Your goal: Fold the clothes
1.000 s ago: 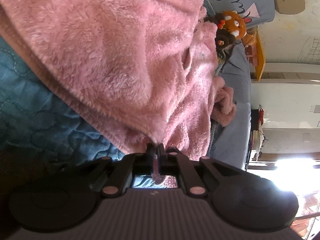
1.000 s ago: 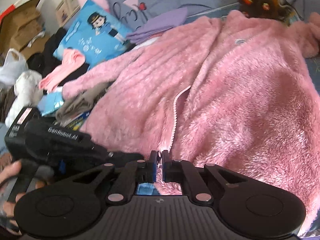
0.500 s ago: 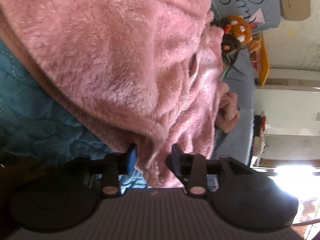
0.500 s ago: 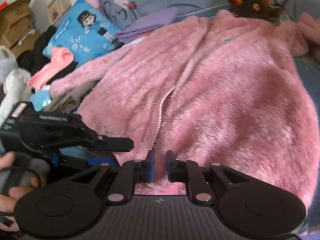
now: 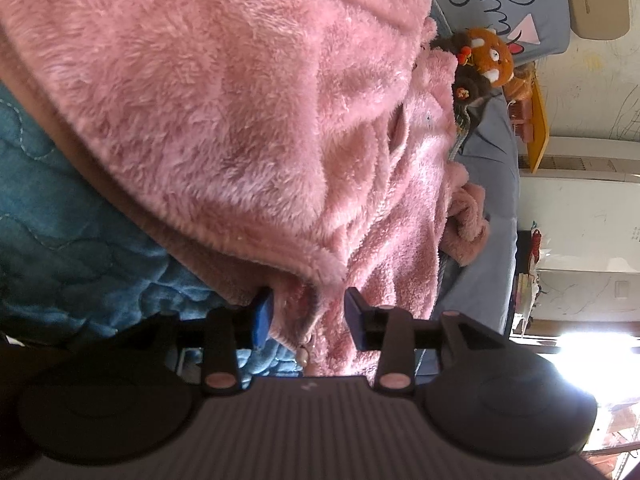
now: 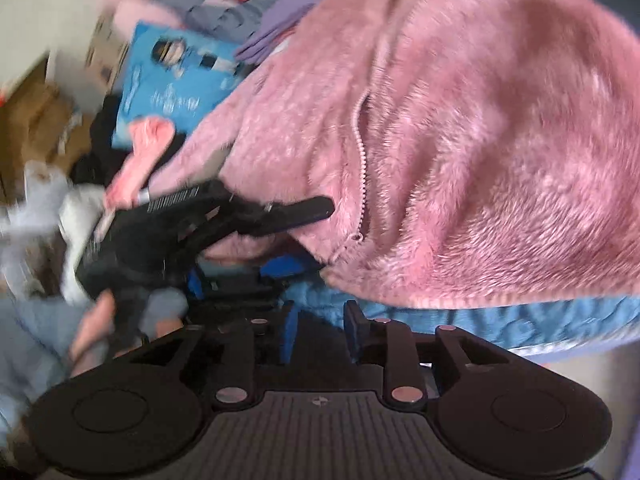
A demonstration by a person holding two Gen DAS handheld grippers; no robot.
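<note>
Pink fleece jacket (image 5: 240, 120) released; both tongs have just opened.

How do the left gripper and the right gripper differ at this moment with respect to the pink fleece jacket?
The left gripper has the pink fleece jacket hem between its parted fingers, unpinched; the right gripper has only dark space between its fingers and sits clear of the hem, over the blue quilt. The left gripper's gap is wider than the right gripper's. Both have just been opening and grip nothing.

Left claw (image 5: 306, 316) agape; right claw (image 6: 320, 330) just opening, seemingly empty.
</note>
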